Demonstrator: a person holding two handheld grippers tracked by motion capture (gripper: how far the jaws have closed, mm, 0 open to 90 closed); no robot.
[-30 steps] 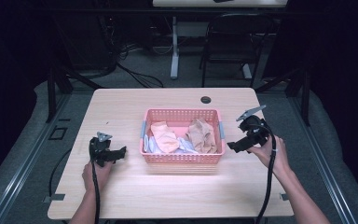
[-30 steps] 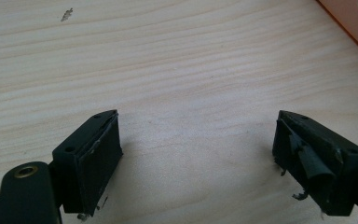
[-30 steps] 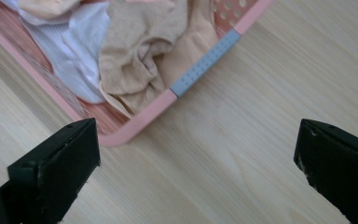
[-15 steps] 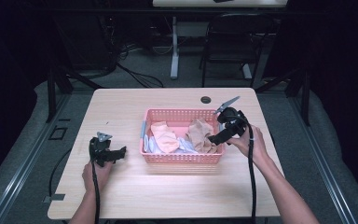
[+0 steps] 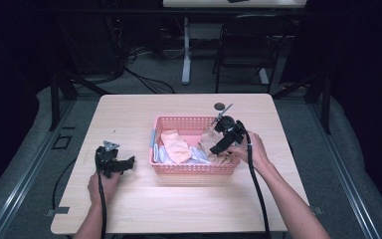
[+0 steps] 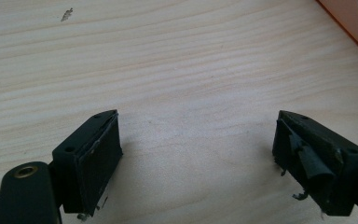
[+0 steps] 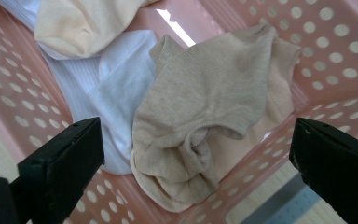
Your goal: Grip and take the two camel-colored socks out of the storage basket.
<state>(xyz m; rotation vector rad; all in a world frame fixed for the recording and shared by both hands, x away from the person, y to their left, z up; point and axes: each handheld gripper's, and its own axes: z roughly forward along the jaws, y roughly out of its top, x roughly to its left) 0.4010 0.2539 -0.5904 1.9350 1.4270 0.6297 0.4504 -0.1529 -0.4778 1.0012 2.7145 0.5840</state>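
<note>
The right gripper (image 7: 196, 154) is held with jaws wide over the crumpled beige knitted sock (image 7: 209, 116) at the right end of the pink perforated plastic basket (image 5: 194, 169) — the white sock (image 7: 116, 93) beside it could be pinched too. The left gripper (image 6: 198, 154), also wide open, is rested near the tabletop's left edge.

The high view looked forward and down from above the person's side, taking in the whole table (image 5: 129, 209) from some way off. The left gripper view sat close over bare wood near the table's left edge, catching a basket (image 6: 354, 23) corner. The right gripper view peered closely down into the basket's right end, which the high view shared.
</note>
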